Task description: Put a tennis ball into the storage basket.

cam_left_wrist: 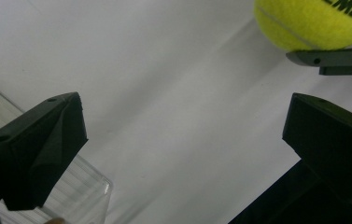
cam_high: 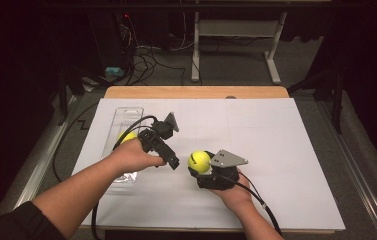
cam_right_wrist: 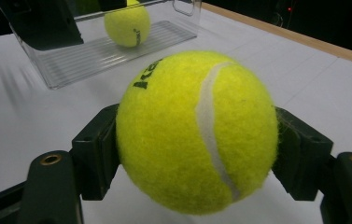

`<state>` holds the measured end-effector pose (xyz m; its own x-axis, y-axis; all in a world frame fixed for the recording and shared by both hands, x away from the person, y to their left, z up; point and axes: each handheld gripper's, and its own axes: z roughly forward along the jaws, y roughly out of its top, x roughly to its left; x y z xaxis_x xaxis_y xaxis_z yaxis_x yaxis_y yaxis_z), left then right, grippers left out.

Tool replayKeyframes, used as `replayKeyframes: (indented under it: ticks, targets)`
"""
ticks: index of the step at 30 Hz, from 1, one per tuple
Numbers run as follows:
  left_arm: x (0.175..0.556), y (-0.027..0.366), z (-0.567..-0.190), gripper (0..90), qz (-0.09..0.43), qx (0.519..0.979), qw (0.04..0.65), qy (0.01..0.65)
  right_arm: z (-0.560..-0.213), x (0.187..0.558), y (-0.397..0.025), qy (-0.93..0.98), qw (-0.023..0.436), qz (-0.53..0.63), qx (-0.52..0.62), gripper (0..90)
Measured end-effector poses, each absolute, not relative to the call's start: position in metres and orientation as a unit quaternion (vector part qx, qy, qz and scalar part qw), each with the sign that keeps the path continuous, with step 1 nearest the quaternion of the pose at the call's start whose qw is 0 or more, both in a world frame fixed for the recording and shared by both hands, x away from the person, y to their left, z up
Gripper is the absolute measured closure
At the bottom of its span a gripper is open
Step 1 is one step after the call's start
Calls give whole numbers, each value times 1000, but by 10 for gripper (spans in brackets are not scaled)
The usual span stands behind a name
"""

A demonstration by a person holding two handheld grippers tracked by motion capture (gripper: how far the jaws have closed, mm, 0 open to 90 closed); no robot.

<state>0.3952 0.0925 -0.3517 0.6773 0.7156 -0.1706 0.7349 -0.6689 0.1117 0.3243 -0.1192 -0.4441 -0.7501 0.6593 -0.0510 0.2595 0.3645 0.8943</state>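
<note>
The right tool (cam_right_wrist: 197, 154) clenches a tennis ball (cam_right_wrist: 196, 130) just right of the clear tray (cam_high: 124, 120), apparently bound for it; a second ball (cam_right_wrist: 127, 25) sits inside. The left tool (cam_left_wrist: 183, 140), released, hovers beside the tray on the bench (cam_high: 286, 150).

High view: overhead, facing fwd/down. Gripper views: close, low; both share tennis ball (cam_right_wrist: 197, 133).

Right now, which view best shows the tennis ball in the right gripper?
The right gripper view: the held tennis ball sits close up, clamped between both jaws. The high view shows it small; the left gripper view catches its lower edge.
</note>
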Motion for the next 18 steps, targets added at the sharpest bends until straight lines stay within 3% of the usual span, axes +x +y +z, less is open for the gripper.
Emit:
replayKeyframes:
  ticks: [18]
  targets:
    - [393,89,-348,7,-55,913,89,395,-454,315,-105,811,183,485,272,272]
